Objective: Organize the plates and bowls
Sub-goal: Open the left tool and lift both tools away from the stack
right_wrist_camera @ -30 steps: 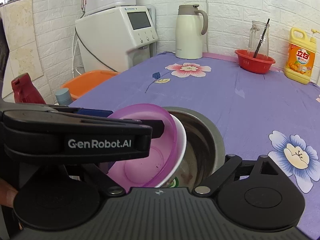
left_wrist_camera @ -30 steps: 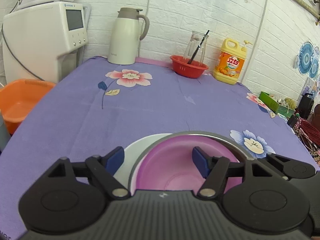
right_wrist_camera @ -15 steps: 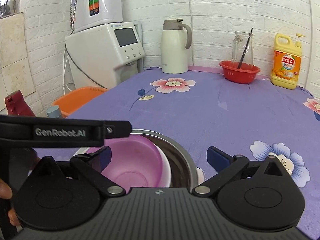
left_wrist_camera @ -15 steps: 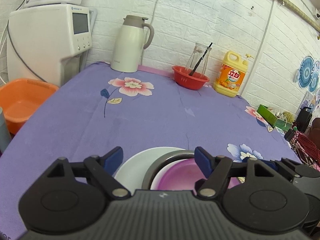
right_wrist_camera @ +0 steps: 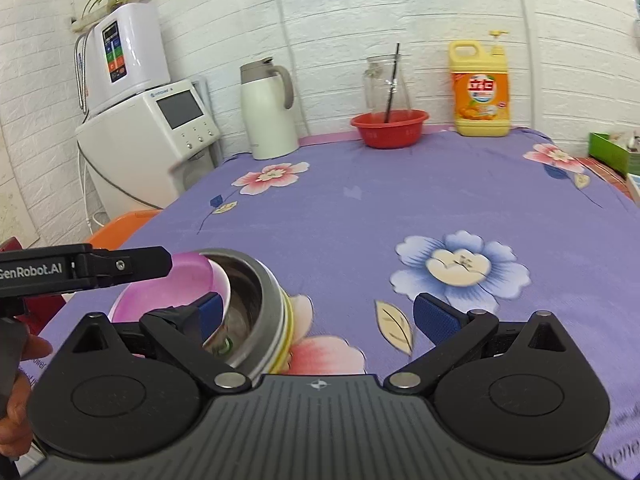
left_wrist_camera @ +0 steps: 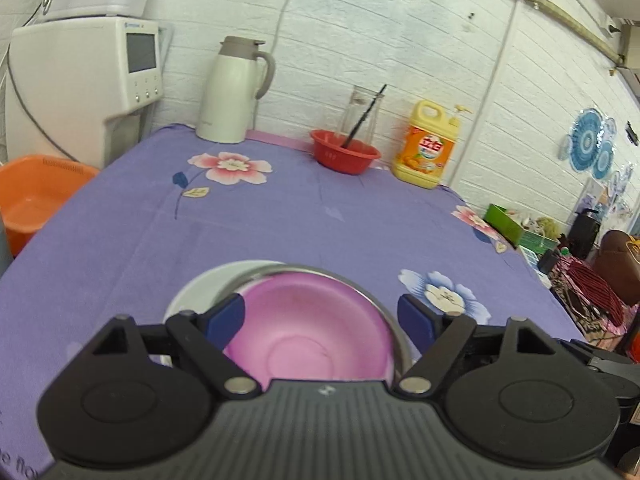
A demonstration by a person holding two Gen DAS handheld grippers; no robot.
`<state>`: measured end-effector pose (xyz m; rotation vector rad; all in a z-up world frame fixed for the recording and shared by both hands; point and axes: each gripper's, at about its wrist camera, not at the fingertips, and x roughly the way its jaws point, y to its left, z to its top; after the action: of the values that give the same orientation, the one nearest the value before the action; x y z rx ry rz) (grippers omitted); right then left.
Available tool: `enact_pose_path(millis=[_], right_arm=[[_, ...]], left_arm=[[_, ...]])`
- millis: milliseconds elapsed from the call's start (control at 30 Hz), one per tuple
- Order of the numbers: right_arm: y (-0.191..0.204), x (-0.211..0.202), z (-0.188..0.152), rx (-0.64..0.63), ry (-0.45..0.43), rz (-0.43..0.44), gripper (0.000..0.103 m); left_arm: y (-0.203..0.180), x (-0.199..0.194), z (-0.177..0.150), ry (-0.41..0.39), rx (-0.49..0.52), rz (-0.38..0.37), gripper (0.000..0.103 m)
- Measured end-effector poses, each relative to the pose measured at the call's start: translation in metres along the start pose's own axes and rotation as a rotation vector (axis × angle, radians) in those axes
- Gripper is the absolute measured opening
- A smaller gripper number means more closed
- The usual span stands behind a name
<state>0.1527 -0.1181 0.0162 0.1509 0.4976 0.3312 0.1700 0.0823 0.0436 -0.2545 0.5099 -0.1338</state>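
With jaws wide, left claw opening, pink bowl untouched

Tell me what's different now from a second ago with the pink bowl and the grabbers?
The left gripper has just been opening and has let go of the pink bowl, which now sits in the metal bowl. The right gripper swung away to the right, open and empty. The kettle and red bowl stayed put.

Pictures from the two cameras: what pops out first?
The pink bowl, nested in a steel bowl on a white plate at the table's near edge. The left hand-held gripper, its jaws just opening, frames it without touching. A yellow soap bottle stands by the back wall.
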Motion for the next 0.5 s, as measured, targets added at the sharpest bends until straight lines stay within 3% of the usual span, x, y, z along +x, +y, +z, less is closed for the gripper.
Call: enact_pose_path(millis=[233, 300, 500], right_arm=[[-0.014, -0.046, -0.033, 0.023, -0.043, -0.073, 0.103], [-0.020, -0.055, -0.042, 0.051, -0.048, -0.091, 0.103], [-0.017, -0.085, -0.066, 0.077, -0.081, -0.084, 0.103]], left_arm=[[-0.030, -0.030, -0.044, 0.003, 0.040, 0.027, 0.085], [-0.036, -0.038, -0.056, 0.002, 0.052, 0.062, 0.103], [-0.044, -0.068, -0.083, -0.030, 0.066, 0.026, 0.103]])
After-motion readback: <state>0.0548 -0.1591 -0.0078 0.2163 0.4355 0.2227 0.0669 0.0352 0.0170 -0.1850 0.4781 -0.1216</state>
